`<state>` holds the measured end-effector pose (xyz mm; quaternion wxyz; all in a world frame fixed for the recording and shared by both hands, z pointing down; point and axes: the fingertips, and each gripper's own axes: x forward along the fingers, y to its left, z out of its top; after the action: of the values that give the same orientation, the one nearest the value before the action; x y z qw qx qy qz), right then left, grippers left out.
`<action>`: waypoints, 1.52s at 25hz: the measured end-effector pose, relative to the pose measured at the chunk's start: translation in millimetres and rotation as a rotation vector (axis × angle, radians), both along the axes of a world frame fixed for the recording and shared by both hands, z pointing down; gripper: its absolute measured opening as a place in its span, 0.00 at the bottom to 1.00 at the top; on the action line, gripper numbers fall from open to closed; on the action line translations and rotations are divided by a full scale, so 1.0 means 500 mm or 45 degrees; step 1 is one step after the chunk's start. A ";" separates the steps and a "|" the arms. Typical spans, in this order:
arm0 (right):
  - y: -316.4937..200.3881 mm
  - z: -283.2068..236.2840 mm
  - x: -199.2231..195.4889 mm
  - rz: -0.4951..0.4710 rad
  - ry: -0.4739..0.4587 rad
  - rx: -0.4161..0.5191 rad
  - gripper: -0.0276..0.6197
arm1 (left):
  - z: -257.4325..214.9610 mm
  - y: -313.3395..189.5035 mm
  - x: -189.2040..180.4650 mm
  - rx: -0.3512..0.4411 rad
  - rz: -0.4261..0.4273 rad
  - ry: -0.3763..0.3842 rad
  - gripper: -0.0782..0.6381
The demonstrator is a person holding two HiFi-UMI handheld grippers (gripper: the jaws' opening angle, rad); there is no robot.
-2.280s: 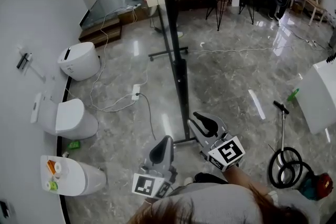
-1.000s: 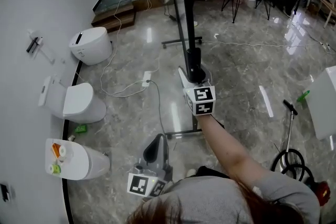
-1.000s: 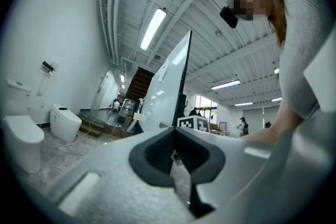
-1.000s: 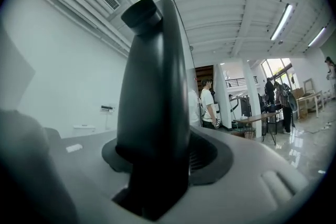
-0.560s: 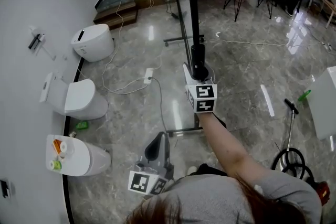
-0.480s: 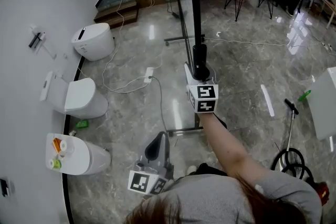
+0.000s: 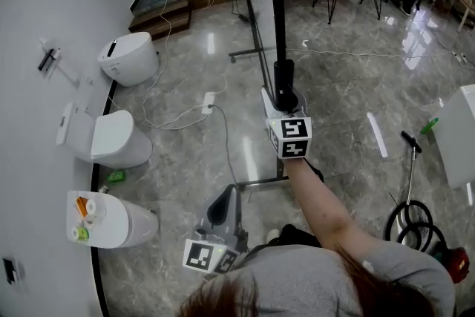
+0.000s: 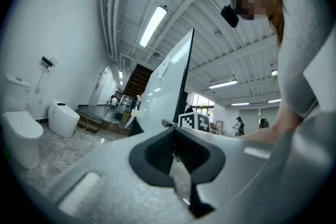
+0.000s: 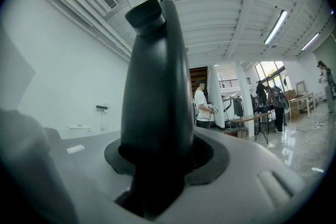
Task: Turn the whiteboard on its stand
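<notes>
I see left gripper low by the torso, jaws together, nothing in them. Ahead, whiteboard sits edge-on, upright on its stand. Jaws of right gripper have just been closing; they're clamped on the black post.

Glossy marbled floor, matt black stand post

Overhead head view; level gripper views; shared whiteboard
</notes>
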<state>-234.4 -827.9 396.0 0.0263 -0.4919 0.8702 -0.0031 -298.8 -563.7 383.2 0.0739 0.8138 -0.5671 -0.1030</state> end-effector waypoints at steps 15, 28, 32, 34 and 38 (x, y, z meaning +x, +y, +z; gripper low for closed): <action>0.054 -0.006 0.028 0.017 0.000 0.020 0.31 | 0.008 -0.024 0.035 0.016 0.160 -0.004 0.11; 0.093 -0.008 0.077 0.008 -0.005 0.017 0.32 | -0.005 -0.009 0.097 0.031 0.205 -0.016 0.11; 0.111 -0.004 0.096 0.009 -0.005 0.020 0.31 | -0.003 0.001 0.121 0.026 0.210 -0.004 0.11; 0.122 -0.002 0.100 0.009 -0.005 0.017 0.29 | -0.002 0.005 0.134 0.020 0.214 0.004 0.11; 0.147 -0.004 0.122 0.000 -0.008 0.019 0.29 | -0.003 0.023 0.171 0.015 0.235 0.011 0.11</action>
<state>-173.5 -754.2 393.8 0.0327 -0.4916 0.8702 0.0017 -213.5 -552.0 381.8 0.0807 0.8625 -0.4889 -0.1025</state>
